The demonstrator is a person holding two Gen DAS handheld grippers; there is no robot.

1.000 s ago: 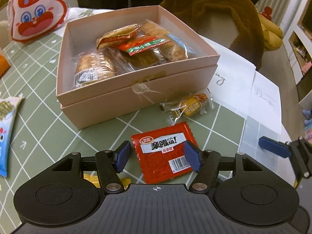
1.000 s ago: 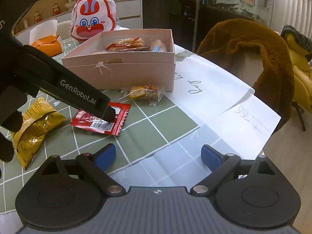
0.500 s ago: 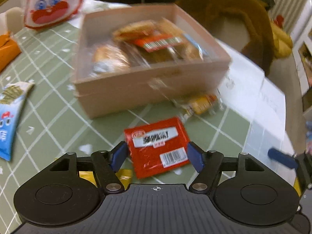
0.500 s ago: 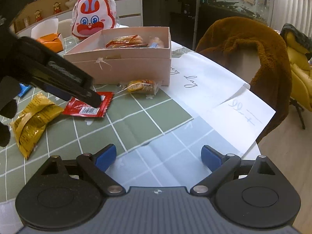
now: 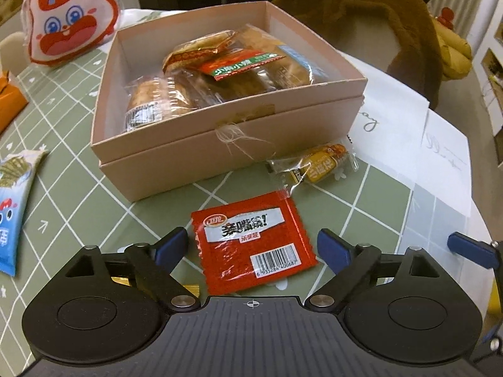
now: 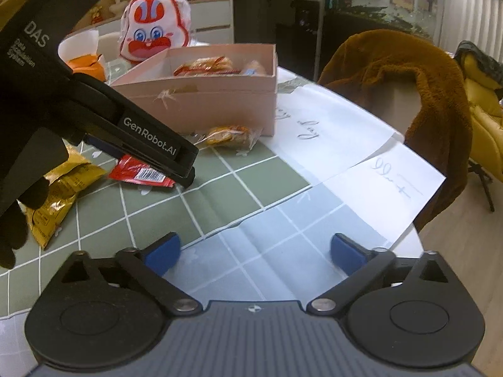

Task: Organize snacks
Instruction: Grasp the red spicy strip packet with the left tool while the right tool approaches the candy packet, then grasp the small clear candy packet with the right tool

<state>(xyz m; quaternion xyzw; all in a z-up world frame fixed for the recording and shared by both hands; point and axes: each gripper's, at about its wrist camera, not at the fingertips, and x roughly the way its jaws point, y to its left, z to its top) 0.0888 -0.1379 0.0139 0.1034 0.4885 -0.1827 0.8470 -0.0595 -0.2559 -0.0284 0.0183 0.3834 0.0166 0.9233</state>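
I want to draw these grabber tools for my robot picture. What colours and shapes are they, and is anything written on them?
Each tool is black plastic with two round discs, silver pivot screws, a ribbed grey body and blue fingertips. The left tool shows white lettering in the right wrist view: "GenRobot.AI" along its finger, "DAS" on its body. The right tool looks the same. A black glove covers the hand holding the left one.

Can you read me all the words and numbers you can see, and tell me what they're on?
"GenRobot.AI": left gripper's finger.
"DAS": the gripper's body; small lines beneath are blurred.
"6 935284 400687": barcode on the red packet, whose Chinese name is blurry.
Cursive on the white paper: unreadable.
Labels on snacks in the pink box: too small.
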